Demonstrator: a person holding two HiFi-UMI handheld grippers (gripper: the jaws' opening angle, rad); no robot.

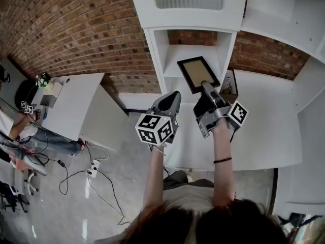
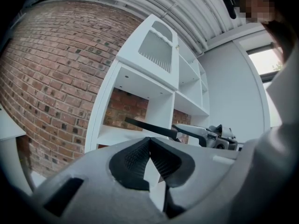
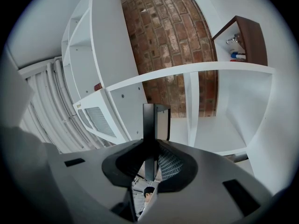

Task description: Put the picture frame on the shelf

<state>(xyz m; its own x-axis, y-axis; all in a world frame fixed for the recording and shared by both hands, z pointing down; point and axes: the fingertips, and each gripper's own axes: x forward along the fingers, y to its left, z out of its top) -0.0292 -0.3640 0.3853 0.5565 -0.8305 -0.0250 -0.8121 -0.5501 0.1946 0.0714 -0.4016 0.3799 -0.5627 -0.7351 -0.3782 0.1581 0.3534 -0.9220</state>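
In the head view the picture frame, black with a tan panel, is held up in front of the open compartment of the white shelf unit. My right gripper is shut on the frame's lower edge. The right gripper view shows the frame edge-on, standing between the pads. My left gripper hangs just left of it, shut with nothing in it; its pads meet. In the left gripper view the frame is a thin dark slab before the shelf.
A white counter runs to the right below the shelf, with a small dark wooden box on it. At left stand a white desk and a seated person. Cables and a power strip lie on the floor. Brick wall behind.
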